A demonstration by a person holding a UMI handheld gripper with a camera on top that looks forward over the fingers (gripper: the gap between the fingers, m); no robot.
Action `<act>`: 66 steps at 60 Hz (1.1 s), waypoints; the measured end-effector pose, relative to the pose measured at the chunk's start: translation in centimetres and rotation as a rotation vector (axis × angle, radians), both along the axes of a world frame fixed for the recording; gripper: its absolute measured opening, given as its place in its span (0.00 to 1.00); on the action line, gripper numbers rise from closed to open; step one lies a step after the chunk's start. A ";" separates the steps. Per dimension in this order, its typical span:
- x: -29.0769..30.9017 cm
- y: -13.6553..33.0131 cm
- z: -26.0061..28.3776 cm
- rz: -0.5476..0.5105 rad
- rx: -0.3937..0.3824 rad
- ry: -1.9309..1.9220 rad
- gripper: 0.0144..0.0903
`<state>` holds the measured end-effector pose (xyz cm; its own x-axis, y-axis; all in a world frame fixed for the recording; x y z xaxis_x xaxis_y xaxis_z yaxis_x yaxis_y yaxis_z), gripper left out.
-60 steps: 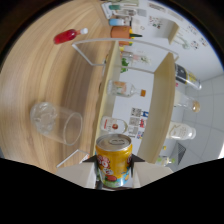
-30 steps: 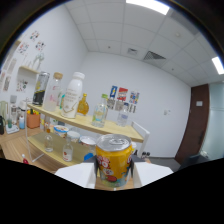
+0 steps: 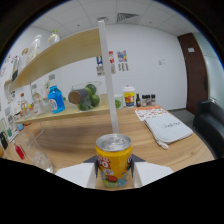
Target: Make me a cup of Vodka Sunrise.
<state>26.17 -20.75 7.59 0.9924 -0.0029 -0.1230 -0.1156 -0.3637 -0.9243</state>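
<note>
Both fingers of my gripper point(image 3: 114, 172) press against a yellow drink can point(image 3: 114, 159), one on each flank, so the jaws are clamped on it. I see the can standing upright between them, its silver top and pull tab facing up and colourful fruit artwork on its side. It sits right at the tips, in front of everything else I can see.

Beyond the can stretches a light wooden table point(image 3: 80, 137). On its far side, toward the brown door point(image 3: 194, 70), lies a white folded cloth or bag point(image 3: 167, 126) with some dark lettering I cannot read. Off to the other side of the fingers, close in, I make out clear glassware point(image 3: 37, 152) and a small red object point(image 3: 19, 151) just beside it; I cannot tell what that is.

A white upright post point(image 3: 109, 80) rises behind the can and carries a wooden shelf point(image 3: 55, 52) with bottles point(image 3: 36, 44) on top. Under that shelf, on a lower board, I see a blue bottle point(image 3: 56, 99), a tipped container with green round fruit point(image 3: 90, 97) beside it, a white jar with a red and yellow label point(image 3: 129, 96), and a few small dark bottles point(image 3: 145, 100) near the jar. Posters point(image 3: 116, 58) hang on the white wall behind.
</note>
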 end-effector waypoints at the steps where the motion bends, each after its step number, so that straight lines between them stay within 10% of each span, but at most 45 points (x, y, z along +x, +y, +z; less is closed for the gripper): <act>1: -0.1 0.1 -0.5 0.003 -0.009 0.000 0.49; 37: 0.0 -2.3 -4.4 0.026 -0.133 -0.091 0.52; 44: 0.6 -2.9 -3.8 -0.018 -0.160 -0.088 0.95; 66: -6.1 -7.3 9.3 -0.090 -0.021 -0.129 0.93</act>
<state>20.07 -28.07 16.91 0.9955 -0.0940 0.0068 -0.0292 -0.3762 -0.9261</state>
